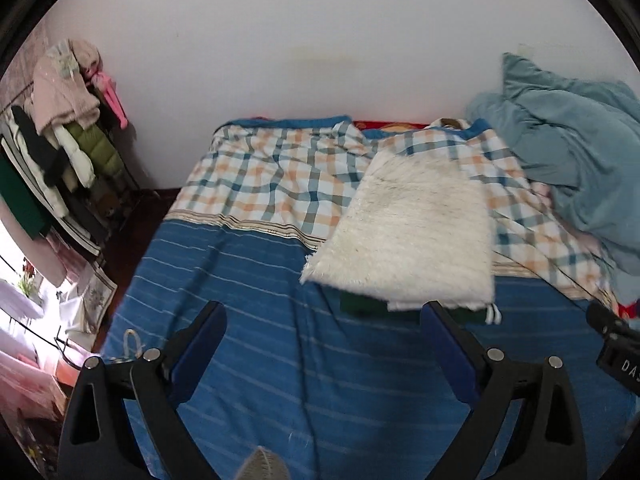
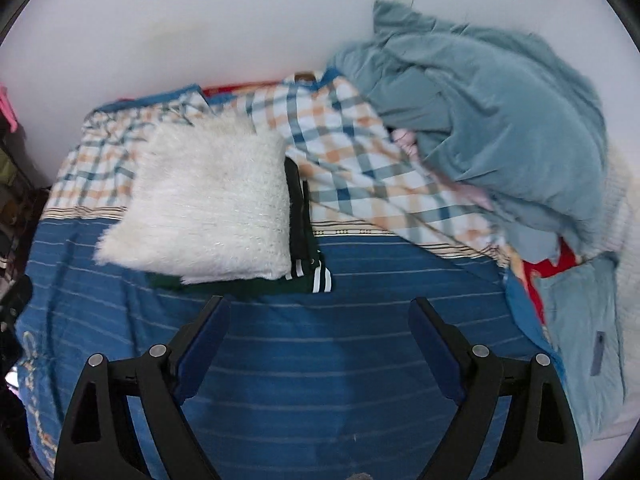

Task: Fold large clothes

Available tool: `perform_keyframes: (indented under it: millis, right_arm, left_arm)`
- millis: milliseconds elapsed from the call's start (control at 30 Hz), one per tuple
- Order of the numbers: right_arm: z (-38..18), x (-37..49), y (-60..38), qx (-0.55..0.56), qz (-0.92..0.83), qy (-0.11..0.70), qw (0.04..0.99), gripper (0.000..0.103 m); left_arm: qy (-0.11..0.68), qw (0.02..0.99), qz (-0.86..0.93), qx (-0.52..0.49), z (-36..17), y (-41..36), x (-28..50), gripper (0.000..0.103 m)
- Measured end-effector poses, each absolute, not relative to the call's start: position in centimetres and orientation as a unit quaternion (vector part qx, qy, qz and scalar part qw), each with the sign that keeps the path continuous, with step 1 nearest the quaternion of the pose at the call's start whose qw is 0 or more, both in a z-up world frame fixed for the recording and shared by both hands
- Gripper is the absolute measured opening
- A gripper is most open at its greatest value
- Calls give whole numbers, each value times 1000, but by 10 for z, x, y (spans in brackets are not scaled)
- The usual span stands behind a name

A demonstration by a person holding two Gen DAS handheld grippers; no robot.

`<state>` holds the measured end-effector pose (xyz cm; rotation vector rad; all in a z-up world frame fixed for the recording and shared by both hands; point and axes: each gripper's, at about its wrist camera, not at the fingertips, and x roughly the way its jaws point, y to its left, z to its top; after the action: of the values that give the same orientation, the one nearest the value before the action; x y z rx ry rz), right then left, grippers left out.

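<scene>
White fluffy garment (image 2: pixel 204 200) sits folded square on a dark green one (image 2: pixel 308 276), a stack mid-bed (image 1: pixel 248 340), probably parked as done. Left gripper (image 1: pixel 324 320) and right gripper (image 2: pixel 318 316) hover just short of it, jaws wide, empty. Right view alone shows the green piece's striped cuff and the teal pile (image 2: pixel 500 140), likely next. Left view alone shows the clothes rack (image 1: pixel 68 140).
</scene>
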<state>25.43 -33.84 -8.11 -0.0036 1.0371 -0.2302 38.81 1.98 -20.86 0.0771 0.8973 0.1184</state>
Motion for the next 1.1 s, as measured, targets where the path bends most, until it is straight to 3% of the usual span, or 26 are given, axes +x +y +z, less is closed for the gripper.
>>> perform_keyframes:
  millis: [567,1100]
  right_arm:
    - [160,5,-305,-19,-102,406,908,92]
    - [237,-86,-302,-23,-88,359,929,96]
  left_arm:
    - [378,925,38,11,-54,22,221,99]
    - [338,941,36,9,-10,17,166,99]
